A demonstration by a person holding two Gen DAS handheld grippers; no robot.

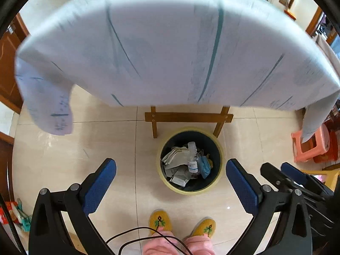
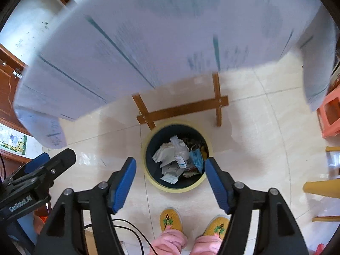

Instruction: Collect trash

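Note:
A round trash bin [image 1: 221,159] with a pale yellow rim and dark inside stands on the tiled floor in front of the table. In it lie crumpled papers [image 1: 173,159], a clear plastic bottle [image 1: 193,159] and a blue face mask [image 1: 205,166]. My left gripper [image 1: 171,176] hangs high above the bin, open, nothing between its blue pads. The right wrist view shows the same bin [image 2: 146,170] with bottle [image 2: 179,153], papers [image 2: 162,153] and mask [image 2: 196,157]. My right gripper [image 2: 170,170] is open and empty above it. Each gripper shows at the edge of the other's view.
A table under a pale blue-lined cloth [image 1: 170,48] fills the upper view, on wooden legs [image 1: 154,125]. The person's yellow slippers [image 1: 160,222] and pink trouser legs are just below the bin. Orange plastic stools [image 1: 310,146] stand right; a wooden cabinet [image 1: 8,68] left.

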